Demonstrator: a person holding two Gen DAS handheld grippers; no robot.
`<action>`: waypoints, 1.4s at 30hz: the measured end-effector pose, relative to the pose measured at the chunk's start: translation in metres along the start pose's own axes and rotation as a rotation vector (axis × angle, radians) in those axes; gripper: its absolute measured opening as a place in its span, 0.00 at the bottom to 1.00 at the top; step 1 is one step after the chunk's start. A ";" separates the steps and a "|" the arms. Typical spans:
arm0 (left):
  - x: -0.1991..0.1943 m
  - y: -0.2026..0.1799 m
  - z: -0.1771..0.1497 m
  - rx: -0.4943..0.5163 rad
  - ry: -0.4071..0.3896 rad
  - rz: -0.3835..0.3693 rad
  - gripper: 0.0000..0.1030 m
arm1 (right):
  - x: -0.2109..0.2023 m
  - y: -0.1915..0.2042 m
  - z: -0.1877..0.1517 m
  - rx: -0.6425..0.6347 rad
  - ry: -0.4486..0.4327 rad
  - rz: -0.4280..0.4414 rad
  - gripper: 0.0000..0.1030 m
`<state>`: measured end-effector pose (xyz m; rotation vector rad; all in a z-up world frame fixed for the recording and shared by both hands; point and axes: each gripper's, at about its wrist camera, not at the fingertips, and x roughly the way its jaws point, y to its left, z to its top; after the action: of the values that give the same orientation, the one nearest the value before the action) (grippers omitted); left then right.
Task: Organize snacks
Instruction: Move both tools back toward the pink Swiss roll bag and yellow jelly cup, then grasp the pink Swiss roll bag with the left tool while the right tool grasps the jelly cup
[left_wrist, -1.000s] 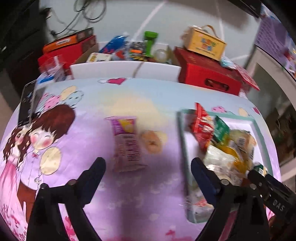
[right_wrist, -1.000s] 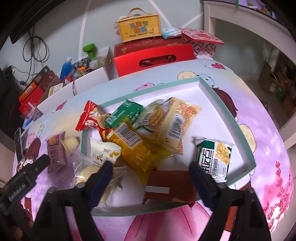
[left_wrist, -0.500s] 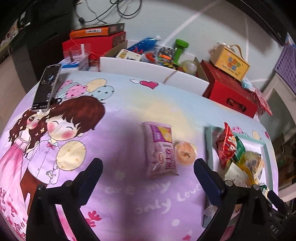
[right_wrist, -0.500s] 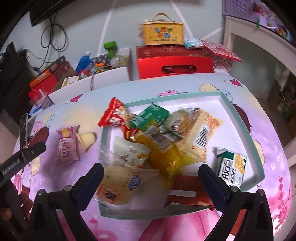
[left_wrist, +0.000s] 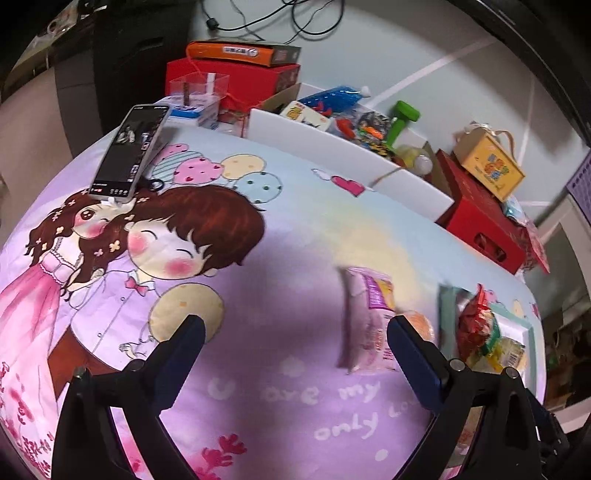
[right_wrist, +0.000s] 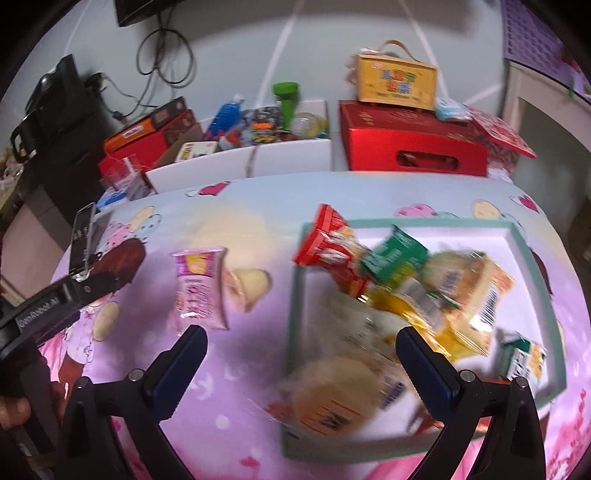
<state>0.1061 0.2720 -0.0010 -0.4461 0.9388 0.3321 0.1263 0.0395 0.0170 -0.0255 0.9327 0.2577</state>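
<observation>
A green-rimmed white tray (right_wrist: 517, 236) (left_wrist: 448, 295) holds a pile of snack packets: a red packet (right_wrist: 328, 236) (left_wrist: 471, 325), a green one (right_wrist: 399, 254), yellow ones (right_wrist: 465, 284) and a small green-and-white pack (right_wrist: 521, 354). A pink packet (right_wrist: 197, 288) (left_wrist: 369, 317) and a round jelly cup (right_wrist: 249, 286) (left_wrist: 417, 325) lie on the cloth left of the tray. My left gripper (left_wrist: 295, 343) is open above bare cloth, the pink packet beside its right finger. My right gripper (right_wrist: 301, 350) is open over the tray's left edge, empty.
A phone (left_wrist: 135, 151) lies at the table's far left. Behind the table stand a white box of items (right_wrist: 258, 158), a red box (right_wrist: 410, 144) with a yellow carton (right_wrist: 395, 83) on it, and stacked red and orange boxes (left_wrist: 236, 70).
Both grippers have swung left and pulled back; the tray and the pink packet have slid right in both views. Both stay open and empty.
</observation>
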 end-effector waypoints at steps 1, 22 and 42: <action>0.003 0.001 0.001 0.000 0.008 0.005 0.96 | 0.002 0.004 0.001 -0.009 -0.002 0.009 1.00; 0.072 -0.054 0.012 0.113 0.194 -0.141 0.95 | 0.056 0.035 0.020 -0.070 0.051 0.119 0.63; 0.099 -0.045 0.013 0.106 0.256 -0.128 0.75 | 0.111 0.047 0.026 -0.110 0.143 0.076 0.57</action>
<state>0.1900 0.2479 -0.0664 -0.4559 1.1650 0.1090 0.1987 0.1119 -0.0520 -0.1110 1.0619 0.3809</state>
